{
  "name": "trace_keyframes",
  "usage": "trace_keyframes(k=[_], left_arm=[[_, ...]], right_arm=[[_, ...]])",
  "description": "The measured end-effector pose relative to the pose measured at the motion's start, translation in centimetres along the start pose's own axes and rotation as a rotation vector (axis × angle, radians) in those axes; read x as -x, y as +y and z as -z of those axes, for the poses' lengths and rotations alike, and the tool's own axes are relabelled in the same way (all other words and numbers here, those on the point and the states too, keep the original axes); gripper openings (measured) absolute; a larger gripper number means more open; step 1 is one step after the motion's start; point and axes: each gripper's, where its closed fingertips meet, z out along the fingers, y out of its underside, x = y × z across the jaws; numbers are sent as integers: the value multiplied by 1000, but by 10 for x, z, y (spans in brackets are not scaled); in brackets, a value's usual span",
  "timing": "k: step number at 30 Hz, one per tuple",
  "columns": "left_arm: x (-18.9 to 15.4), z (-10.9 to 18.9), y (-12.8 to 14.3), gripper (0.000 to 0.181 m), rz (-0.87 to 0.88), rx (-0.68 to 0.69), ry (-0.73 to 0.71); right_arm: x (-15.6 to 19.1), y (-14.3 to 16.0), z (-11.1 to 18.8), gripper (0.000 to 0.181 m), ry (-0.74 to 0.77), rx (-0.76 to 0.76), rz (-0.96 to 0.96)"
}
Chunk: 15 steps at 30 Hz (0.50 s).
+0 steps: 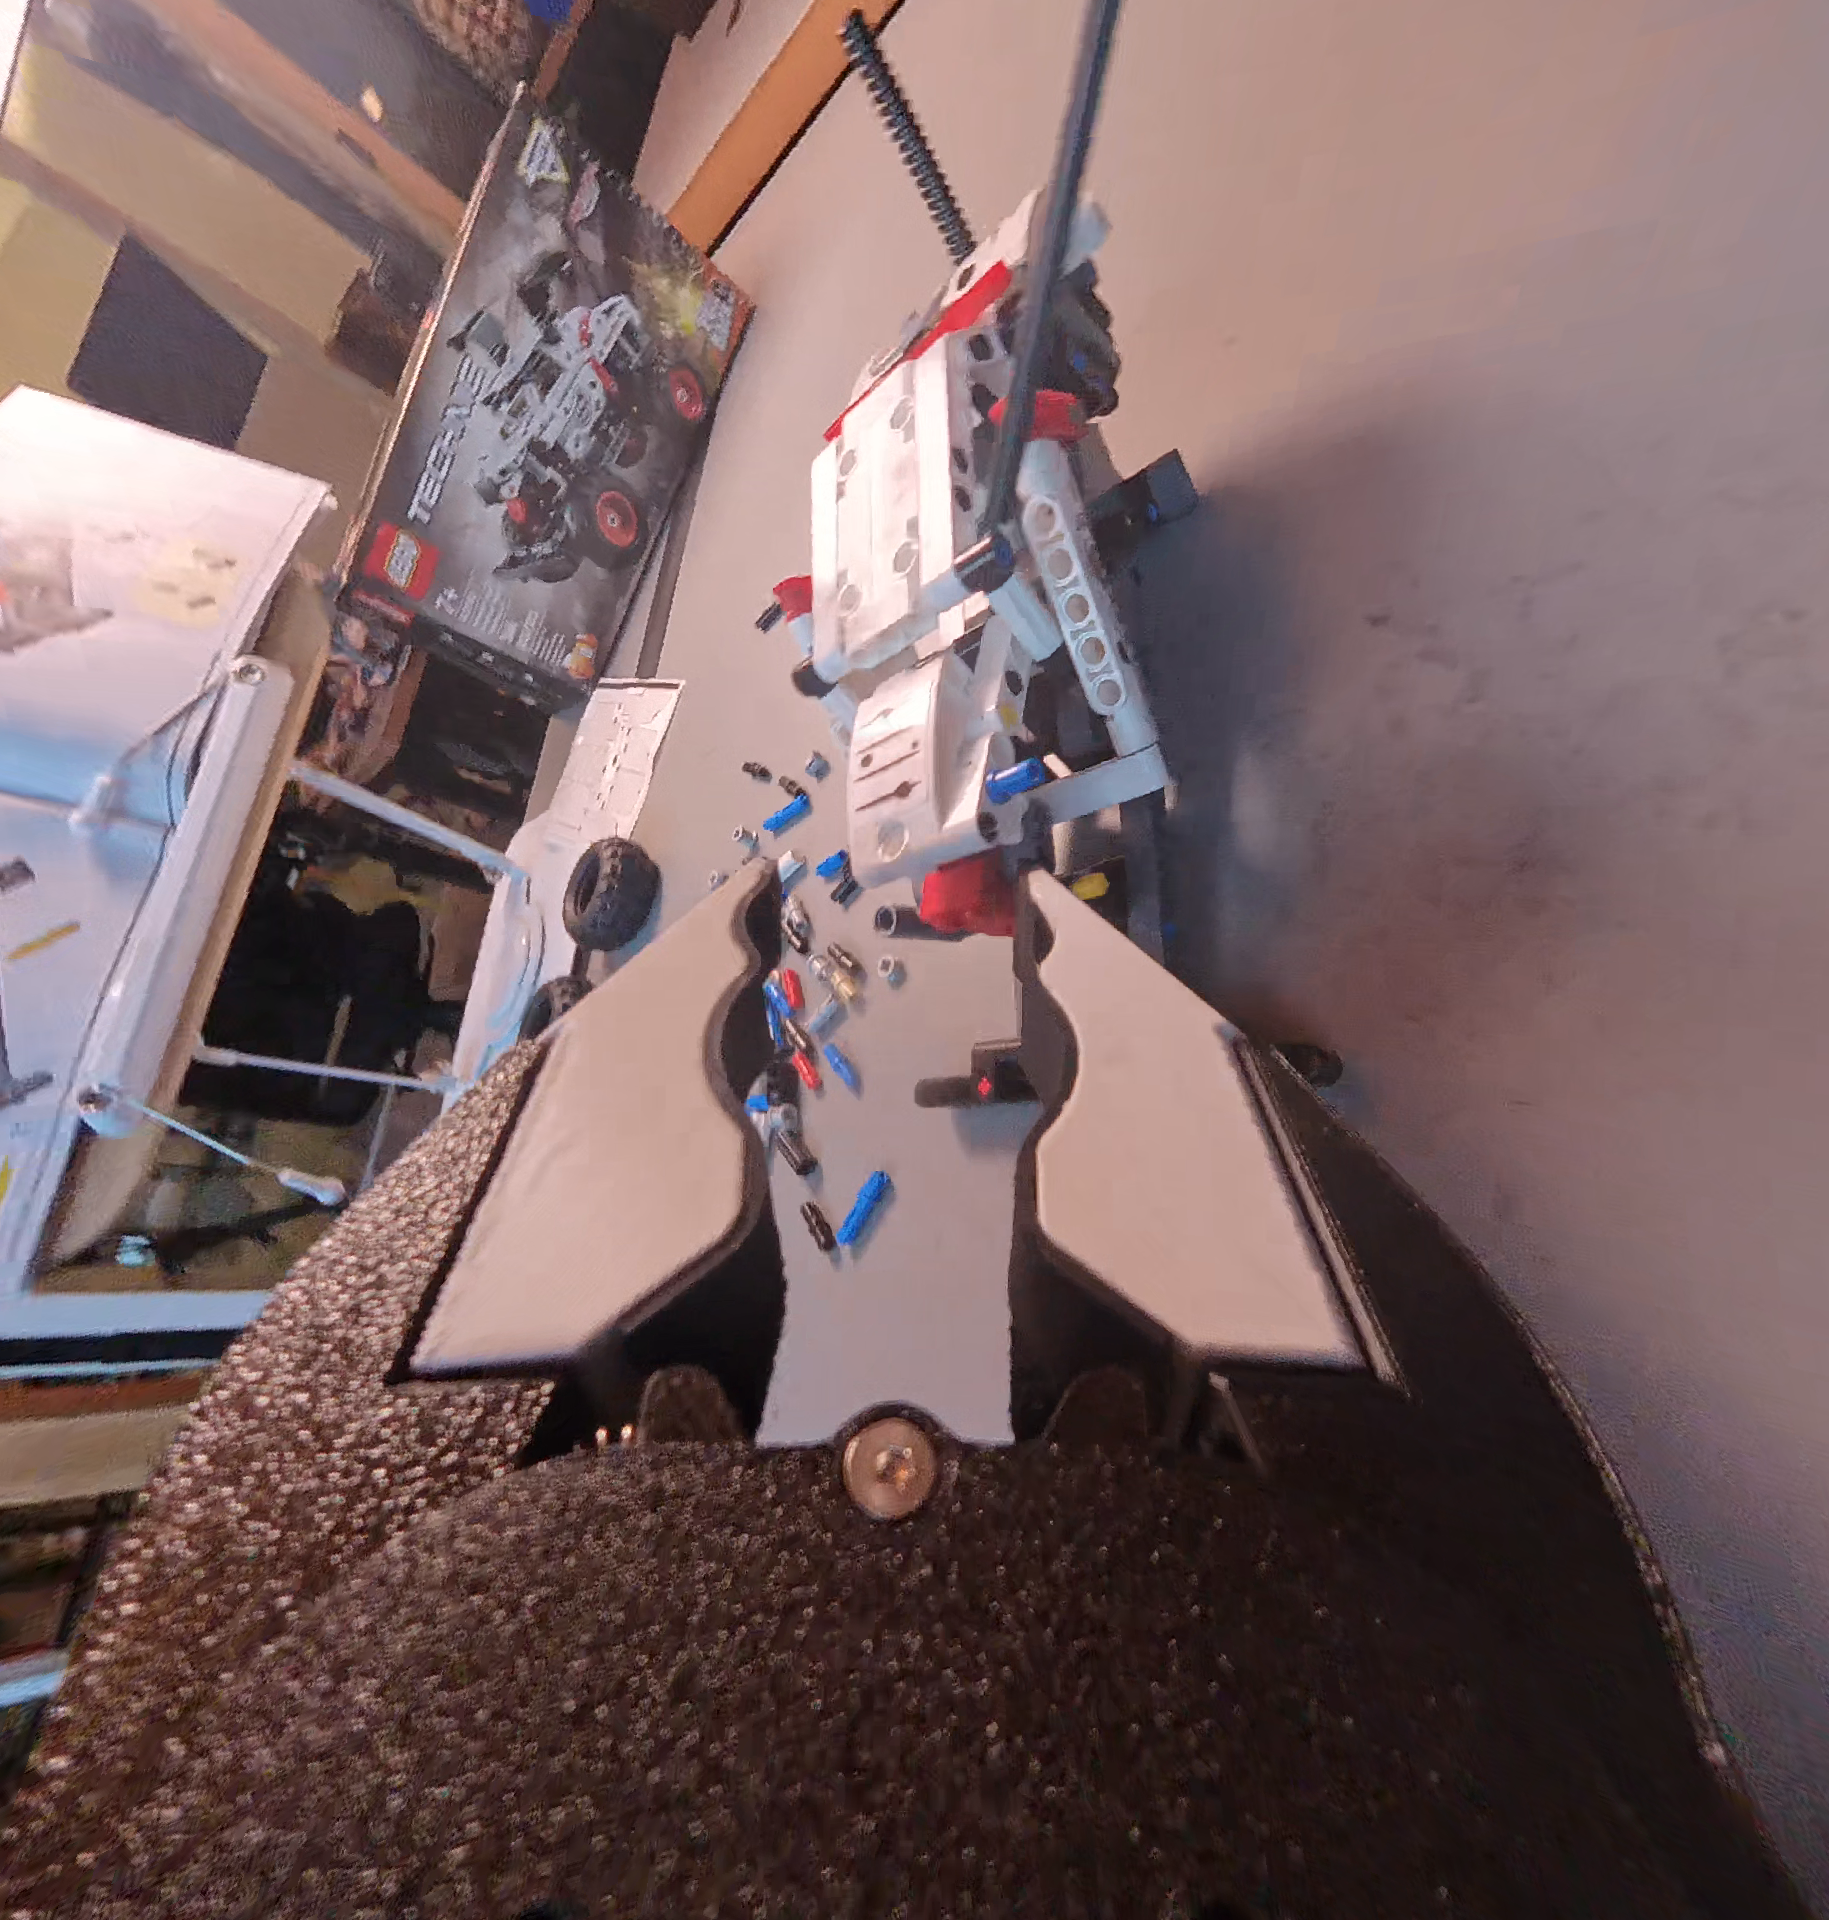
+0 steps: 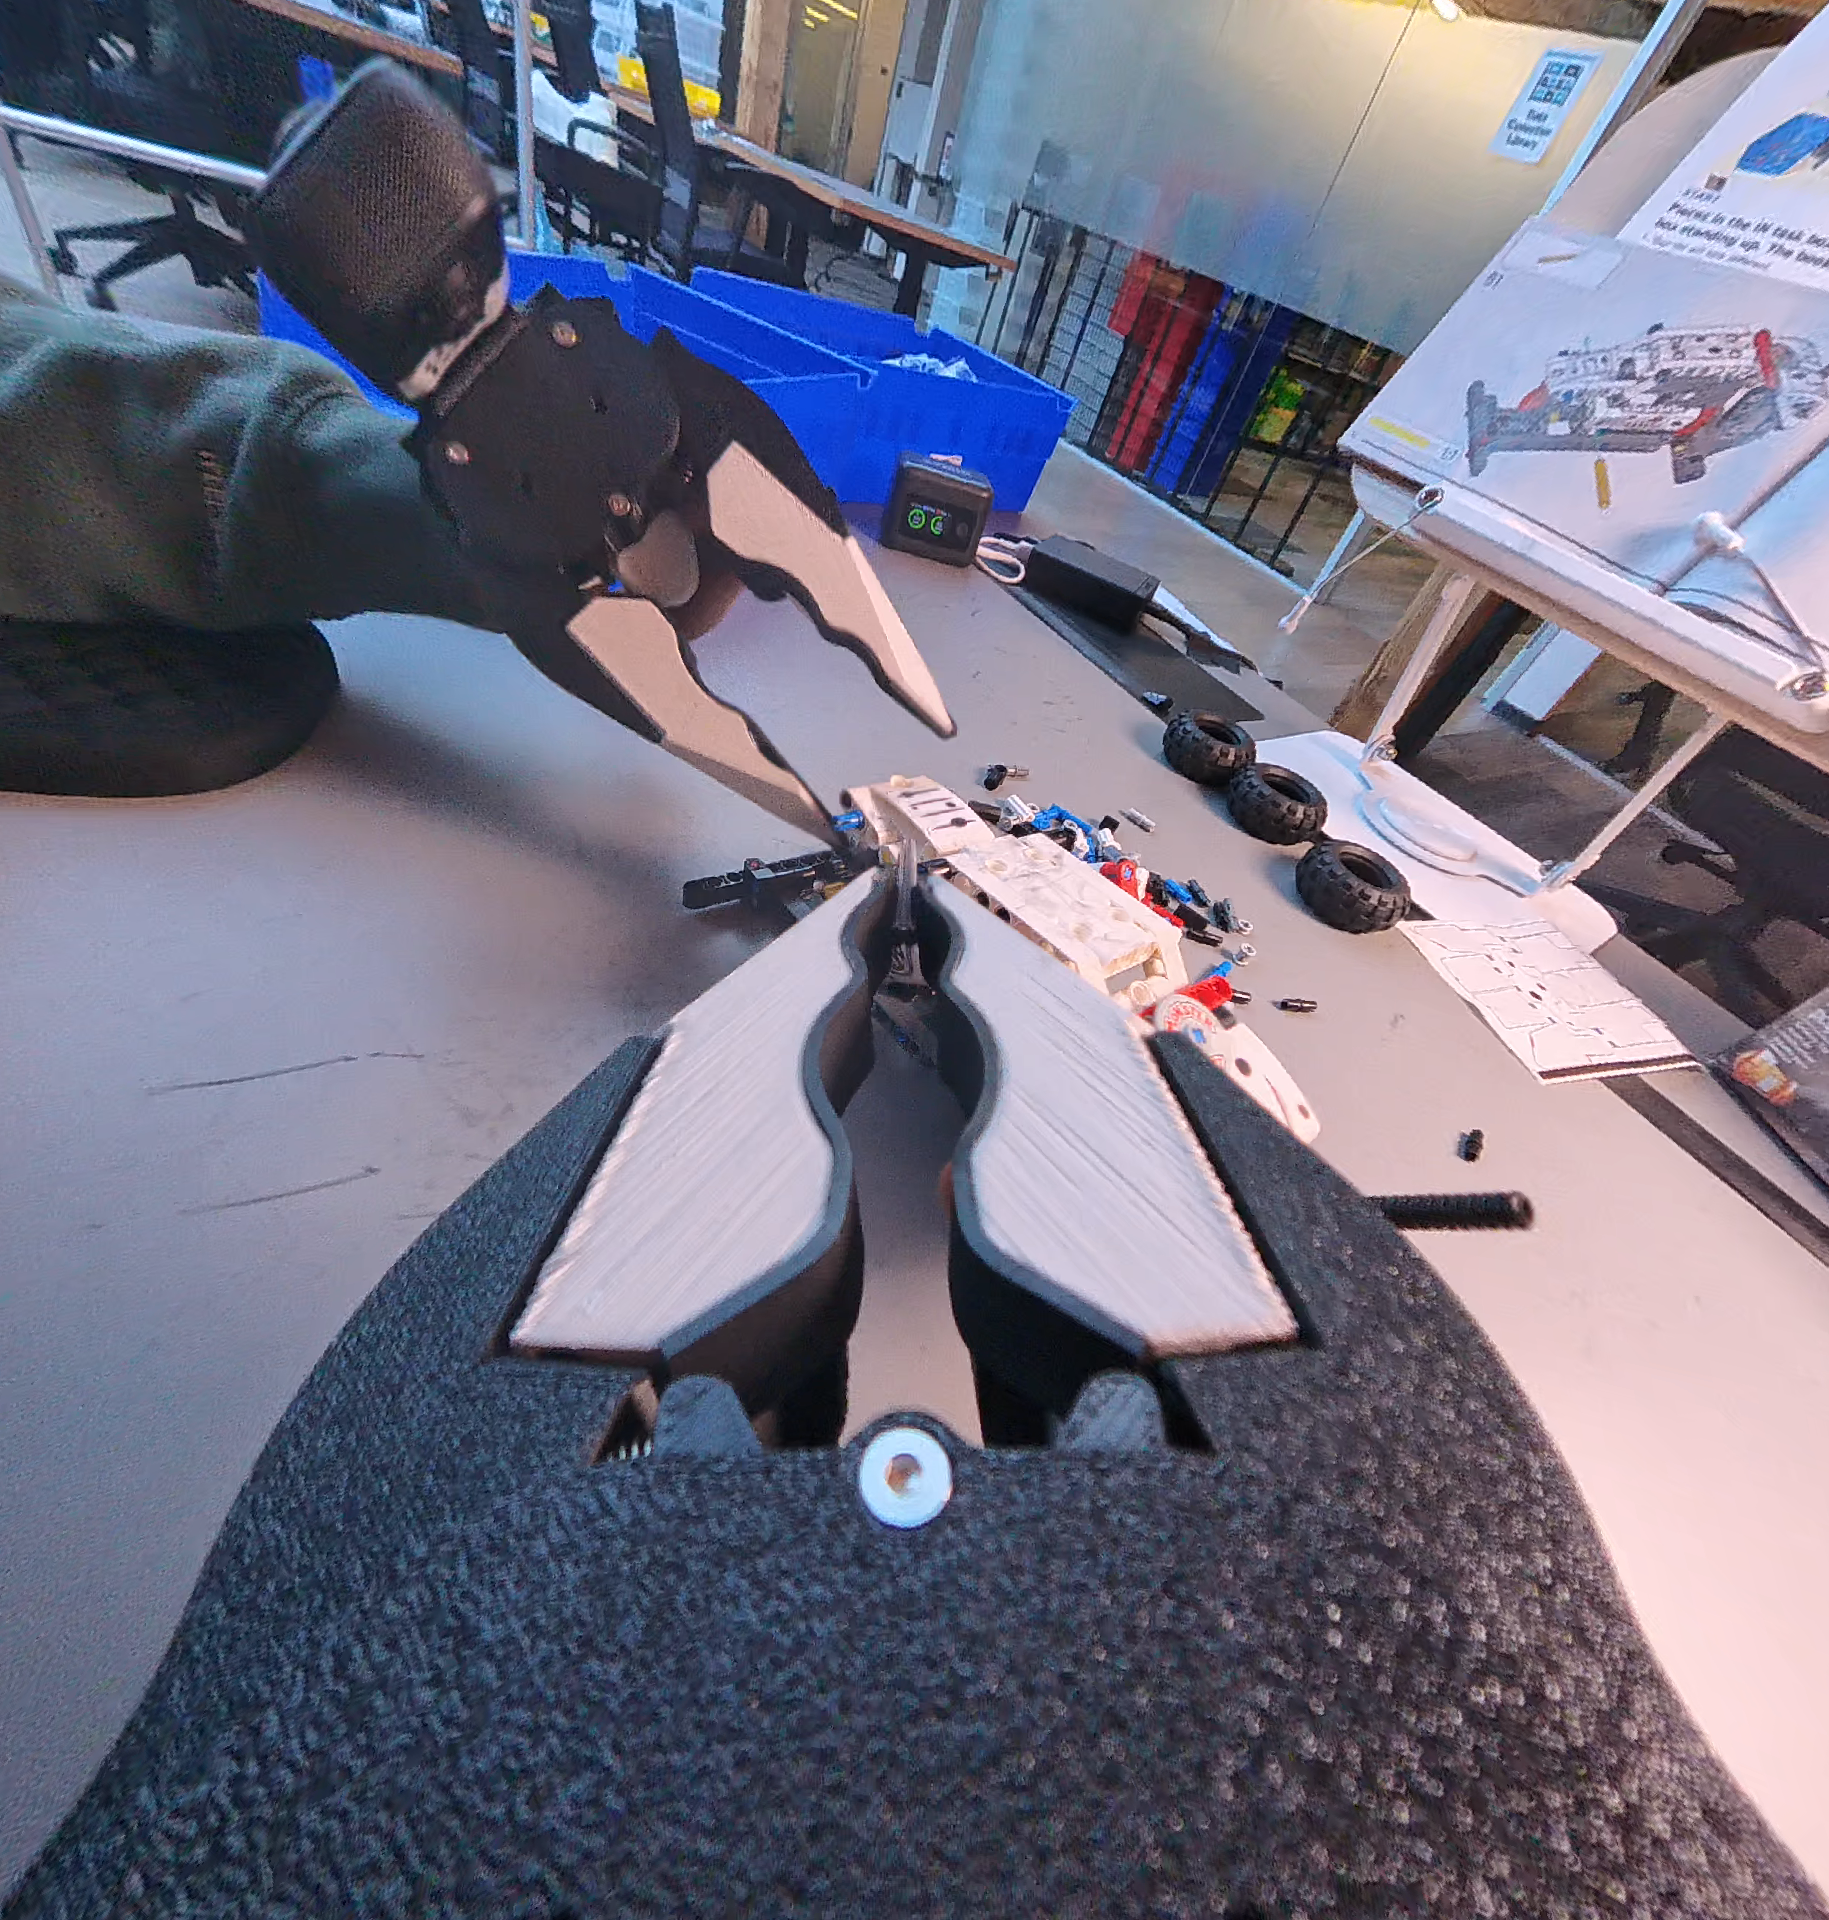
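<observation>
Table grey, scuffed, toy model on it, blue bins behind.

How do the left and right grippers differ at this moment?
The left black-and-grey two-finger gripper is wide open; the right black-and-grey two-finger gripper is nearly closed, its tips pinching a thin pale part of the white brick-built model. The left grips nothing, with one fingertip by the model's end; the right sits on the model. Both have wavy grey fingers and are low over the grey table.
</observation>
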Motion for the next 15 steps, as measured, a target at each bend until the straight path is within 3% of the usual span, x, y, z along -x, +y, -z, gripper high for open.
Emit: trace_keyframes(k=[2,5,12,15], left_arm=[[-2,-5,-7,39,-96,-16,0],[-11,-11,-12,21,-108,-13,22],[-23,0,-23,13,-99,133,-63],[-43,13,-45,17,26,120,-8]], right_arm=[[-2,-1,1,2,-1,-12,-15],[0,1,2,3,-21,-22,-40],[5,-6,8,3,-85,-92,-59],[7,-15,16,3,-138,-162,-113]])
